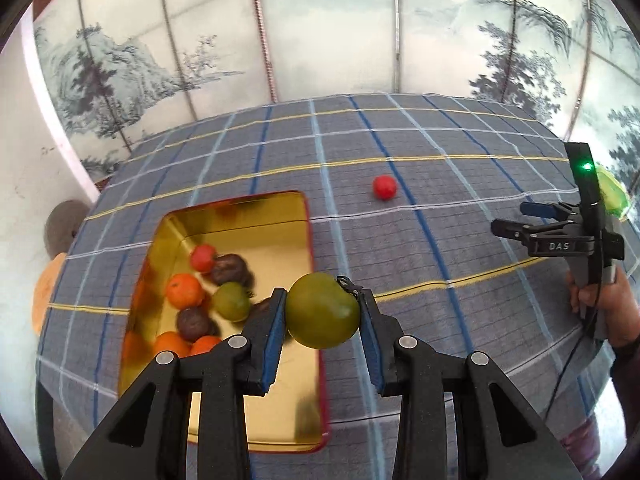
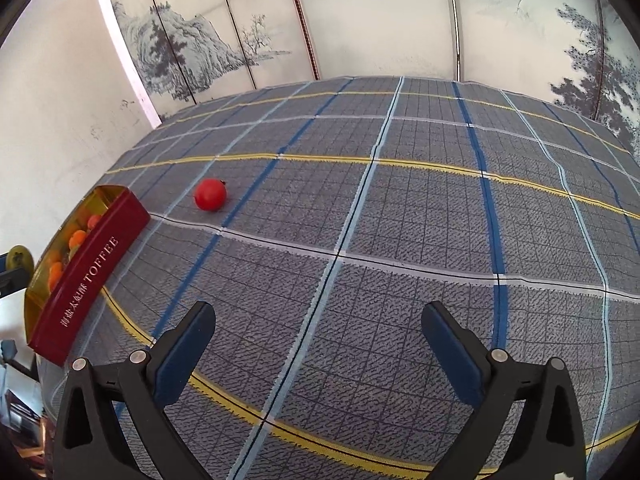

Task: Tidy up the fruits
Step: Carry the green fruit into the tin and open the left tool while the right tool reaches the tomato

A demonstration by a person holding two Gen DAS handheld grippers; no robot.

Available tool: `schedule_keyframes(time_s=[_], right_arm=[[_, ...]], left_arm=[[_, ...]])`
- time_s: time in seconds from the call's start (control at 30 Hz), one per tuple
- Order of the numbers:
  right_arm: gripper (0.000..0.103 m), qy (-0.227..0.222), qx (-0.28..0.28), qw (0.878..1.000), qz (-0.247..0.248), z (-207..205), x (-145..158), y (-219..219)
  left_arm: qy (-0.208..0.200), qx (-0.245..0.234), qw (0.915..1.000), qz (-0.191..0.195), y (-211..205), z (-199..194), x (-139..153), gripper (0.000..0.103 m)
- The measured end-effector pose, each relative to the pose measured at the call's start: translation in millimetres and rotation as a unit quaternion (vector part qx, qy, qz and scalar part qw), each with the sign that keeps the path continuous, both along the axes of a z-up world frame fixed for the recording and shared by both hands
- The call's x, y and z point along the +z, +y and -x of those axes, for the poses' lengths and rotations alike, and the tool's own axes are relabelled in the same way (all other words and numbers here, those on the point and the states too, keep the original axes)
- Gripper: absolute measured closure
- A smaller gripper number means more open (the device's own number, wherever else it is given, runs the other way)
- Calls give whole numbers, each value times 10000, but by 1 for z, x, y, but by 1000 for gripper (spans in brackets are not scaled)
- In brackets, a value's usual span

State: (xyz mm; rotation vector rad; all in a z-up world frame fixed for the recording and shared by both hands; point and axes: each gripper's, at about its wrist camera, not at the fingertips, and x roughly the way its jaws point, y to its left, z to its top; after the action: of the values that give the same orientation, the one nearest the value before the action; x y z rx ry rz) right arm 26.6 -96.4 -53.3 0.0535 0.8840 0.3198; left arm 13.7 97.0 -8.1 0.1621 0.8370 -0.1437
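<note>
My left gripper (image 1: 323, 309) has its blue pads pressed against both sides of a green fruit (image 1: 323, 311), which it holds above the right-hand edge of the toffee tin (image 1: 256, 216), over the tin's gold floor rather than down among the fruit. Inside the tin I can see oranges (image 1: 184, 290), dark brownish-purple fruits (image 1: 231, 268), a second green fruit (image 1: 231, 302) and a small red one (image 1: 203, 258), all crowded toward the left wall (some are blurred, so I won't count them).

My right gripper (image 2: 318, 322) hangs over the plaid tablecloth (image 2: 400, 240) with its jaws spread wide and nothing between them. In the left wrist view it shows at the far right, held in a hand (image 1: 608, 304), well apart from the tin.

A lone red fruit (image 2: 210, 195) sits on the cloth beyond the tin's far right corner, clear of it and of both tools. From the right wrist view the tin's red side reads TOFFEE. A painted landscape screen (image 2: 360, 20) stands behind the table.
</note>
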Motion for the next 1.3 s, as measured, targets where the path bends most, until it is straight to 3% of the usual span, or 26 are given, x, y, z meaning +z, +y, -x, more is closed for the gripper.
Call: schedule_keyframes(time_s=[0.73,0.9,1.03,1.17,1.3], right_arm=[[1,157,-91,9988,452,-3,-7,10],[1,-183,134,9991,372,3,3,22],[1,-342,592,9976,118,-2,15,50],[1,-351,991,9944,83,-19,20,81],[1,-323,1178,9925,-57,-38,21,101]], left_arm=[[295,441,9986,76,44,-10,-41,65],[263,449,9985,-150,42,-11,-48,64],[213,478,9986,-87,46,-13,-45,58],[-6,549,9982,234,56,-10,-32,40],[-181,643,9967,457,63,-5,-24,36]])
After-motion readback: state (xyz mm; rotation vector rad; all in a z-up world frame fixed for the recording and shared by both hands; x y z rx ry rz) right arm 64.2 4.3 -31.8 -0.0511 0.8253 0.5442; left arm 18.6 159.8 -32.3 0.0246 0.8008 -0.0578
